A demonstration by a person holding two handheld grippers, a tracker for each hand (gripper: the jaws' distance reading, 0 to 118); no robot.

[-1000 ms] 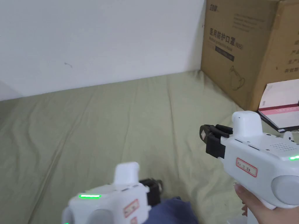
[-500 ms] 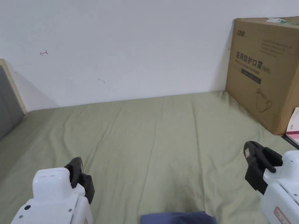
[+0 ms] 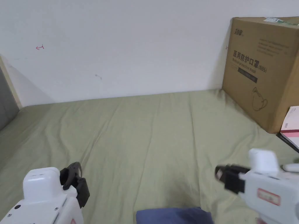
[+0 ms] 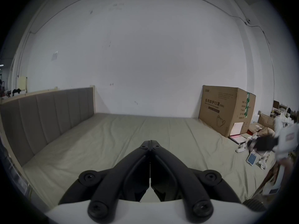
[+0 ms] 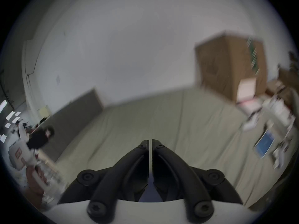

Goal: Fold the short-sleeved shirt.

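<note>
Blue shirt lies low between both grippers, long axis side to side, behind their tips. Left gripper jaws closed, empty; right gripper nearly closed, empty, slightly nearer.

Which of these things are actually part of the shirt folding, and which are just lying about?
Part of the job: the blue shirt, left gripper, right gripper, green bed sheet.

Lying about: cardboard box, booklet, phone.
</note>
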